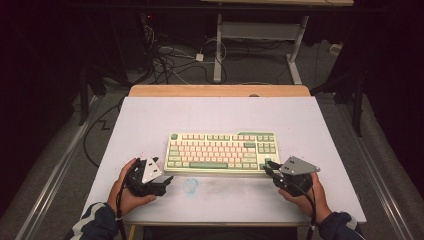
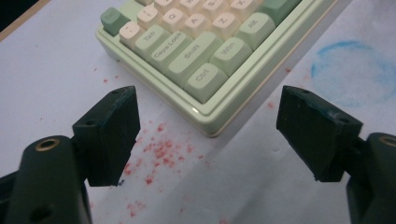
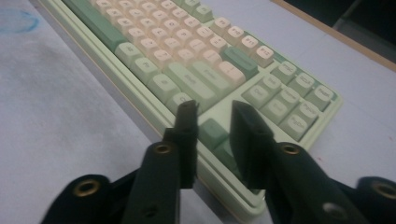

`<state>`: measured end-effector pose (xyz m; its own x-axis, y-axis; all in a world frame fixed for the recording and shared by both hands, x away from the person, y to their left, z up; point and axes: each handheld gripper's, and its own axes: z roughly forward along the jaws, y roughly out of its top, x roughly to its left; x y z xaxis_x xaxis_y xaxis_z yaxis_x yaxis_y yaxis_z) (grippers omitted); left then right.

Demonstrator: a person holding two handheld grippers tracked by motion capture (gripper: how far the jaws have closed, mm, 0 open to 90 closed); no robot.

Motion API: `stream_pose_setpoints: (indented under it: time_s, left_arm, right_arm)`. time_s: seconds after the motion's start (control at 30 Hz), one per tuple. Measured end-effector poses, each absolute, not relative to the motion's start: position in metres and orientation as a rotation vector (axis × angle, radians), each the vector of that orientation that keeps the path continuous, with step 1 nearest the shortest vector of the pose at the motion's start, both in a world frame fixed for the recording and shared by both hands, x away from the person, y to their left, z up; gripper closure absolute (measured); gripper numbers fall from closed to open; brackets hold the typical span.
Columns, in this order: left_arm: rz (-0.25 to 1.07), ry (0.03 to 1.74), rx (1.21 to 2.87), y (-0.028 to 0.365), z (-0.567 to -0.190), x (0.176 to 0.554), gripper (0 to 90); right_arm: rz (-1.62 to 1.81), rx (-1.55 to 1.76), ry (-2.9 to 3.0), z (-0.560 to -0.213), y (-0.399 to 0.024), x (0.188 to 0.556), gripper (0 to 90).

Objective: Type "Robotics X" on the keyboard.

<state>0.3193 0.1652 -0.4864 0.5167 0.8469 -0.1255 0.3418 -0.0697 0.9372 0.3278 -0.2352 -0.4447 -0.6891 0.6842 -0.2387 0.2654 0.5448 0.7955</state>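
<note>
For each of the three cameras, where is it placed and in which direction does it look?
High view: above the person's side, facing forward and down on the table; both hands and grippers show.
Left gripper view: rides the left gripper, facing the keyboard's Ctrl corner; its jaws stand wide apart.
Right gripper view: rides the right gripper, facing the keyboard's arrow-key end; its jaws stand narrow over a green key.
Both gripper views share the keyboard and the blue ring stain.
</note>
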Motion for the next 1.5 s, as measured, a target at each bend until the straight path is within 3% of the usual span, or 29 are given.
stream_pose_setpoints:
  time_s: [0.2, 0.73, 1.43, 1.5]
  left_arm:
    - [0.572, 1.051, 1.647, 0.168, -0.487, 0.324, 20.2]
    - [0.558, 1.053, 1.669, 0.166, -0.49, 0.324, 20.2]
    - [0.561, 1.059, 1.681, 0.167, -0.489, 0.323, 20.4]
    - [0.549, 1.061, 1.666, 0.168, -0.485, 0.322, 24.1]
  right_arm:
    - [1.025, 0.755, 2.282, -0.44, -0.224, 0.344, 89.6]
    - [0.963, 0.694, 2.394, -0.443, -0.186, 0.378, 90.0]
    - [0.954, 0.726, 2.381, -0.456, -0.193, 0.379, 90.0]
    - [0.957, 0.728, 2.377, -0.457, -0.194, 0.377, 90.0]
